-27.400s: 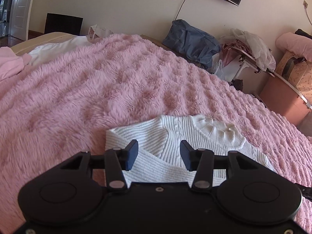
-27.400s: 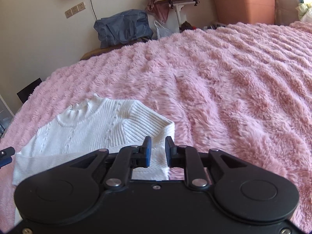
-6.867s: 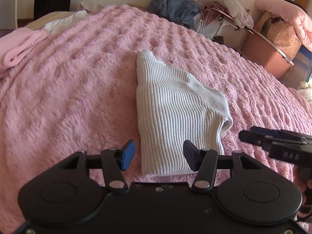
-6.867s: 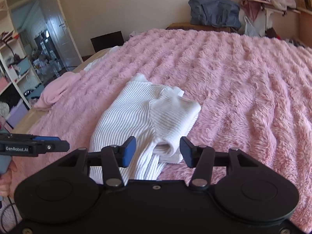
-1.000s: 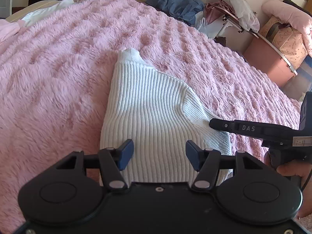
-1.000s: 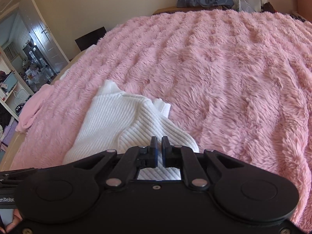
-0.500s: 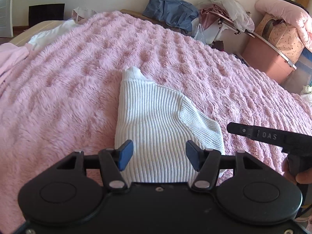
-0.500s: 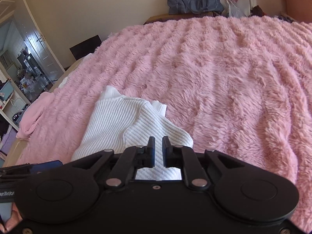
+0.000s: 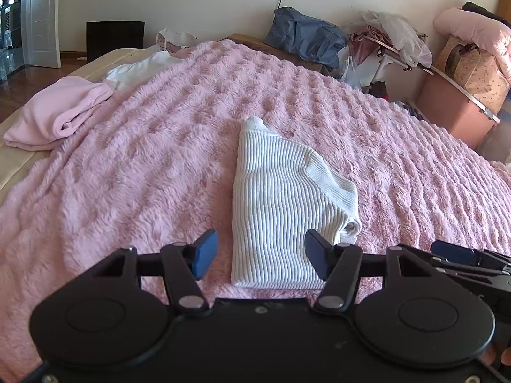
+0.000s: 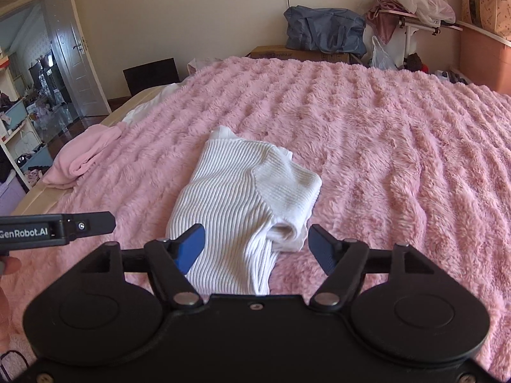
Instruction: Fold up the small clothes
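— What sort of place is this?
— A home bedroom: a bed under a fluffy pink blanket, a blue bag and heaped clothes by the wall, a white door to another room.

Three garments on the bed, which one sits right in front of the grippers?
The white ribbed sweater, folded mid-blanket. The pink garment and the plain white garment lie far off at the bed's edge.

A folded white sweater lies mid-frame on the pink blanket. The left gripper hangs wide open at the bottom, the sweater's near edge between its fingers. A pink garment sits at upper left.
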{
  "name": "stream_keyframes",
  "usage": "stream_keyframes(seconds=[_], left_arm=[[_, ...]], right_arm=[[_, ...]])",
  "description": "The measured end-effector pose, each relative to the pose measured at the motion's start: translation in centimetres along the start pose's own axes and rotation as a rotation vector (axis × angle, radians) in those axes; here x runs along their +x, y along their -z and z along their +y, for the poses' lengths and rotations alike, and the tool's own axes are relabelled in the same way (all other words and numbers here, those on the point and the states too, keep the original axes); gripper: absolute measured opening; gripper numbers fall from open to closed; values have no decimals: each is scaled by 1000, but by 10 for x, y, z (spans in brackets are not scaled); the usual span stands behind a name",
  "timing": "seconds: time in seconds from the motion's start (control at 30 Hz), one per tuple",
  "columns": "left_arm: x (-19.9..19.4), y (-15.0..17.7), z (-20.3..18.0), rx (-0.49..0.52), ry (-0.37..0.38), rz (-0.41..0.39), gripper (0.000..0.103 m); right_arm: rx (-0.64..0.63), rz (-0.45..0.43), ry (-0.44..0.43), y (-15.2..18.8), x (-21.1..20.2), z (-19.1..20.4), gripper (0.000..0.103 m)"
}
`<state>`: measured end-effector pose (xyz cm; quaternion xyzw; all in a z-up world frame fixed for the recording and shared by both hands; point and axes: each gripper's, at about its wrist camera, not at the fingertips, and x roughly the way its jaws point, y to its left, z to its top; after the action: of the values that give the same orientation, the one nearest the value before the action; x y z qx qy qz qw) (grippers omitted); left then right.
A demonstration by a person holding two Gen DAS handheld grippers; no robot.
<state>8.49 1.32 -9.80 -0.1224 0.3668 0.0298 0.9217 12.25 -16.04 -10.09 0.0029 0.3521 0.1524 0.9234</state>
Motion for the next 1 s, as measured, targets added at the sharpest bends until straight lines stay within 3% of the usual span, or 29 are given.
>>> stream_keyframes(seconds=[0.2,0.4,0.67,1.0], left_arm=[[-30,24,-9,21,-35,13,64],[-47,44,-14,41,-104,57,64],[-65,55,-15,57,-126,94,65],[-73,39,-22,57,-146,99,66]], right_arm=[[35,52,-9,30,-36,12,72],[-21,54,20,47,-52,25,72],[-28,49,39,44,-65,31,72],[-53,51,45,31,-68,39,73]])
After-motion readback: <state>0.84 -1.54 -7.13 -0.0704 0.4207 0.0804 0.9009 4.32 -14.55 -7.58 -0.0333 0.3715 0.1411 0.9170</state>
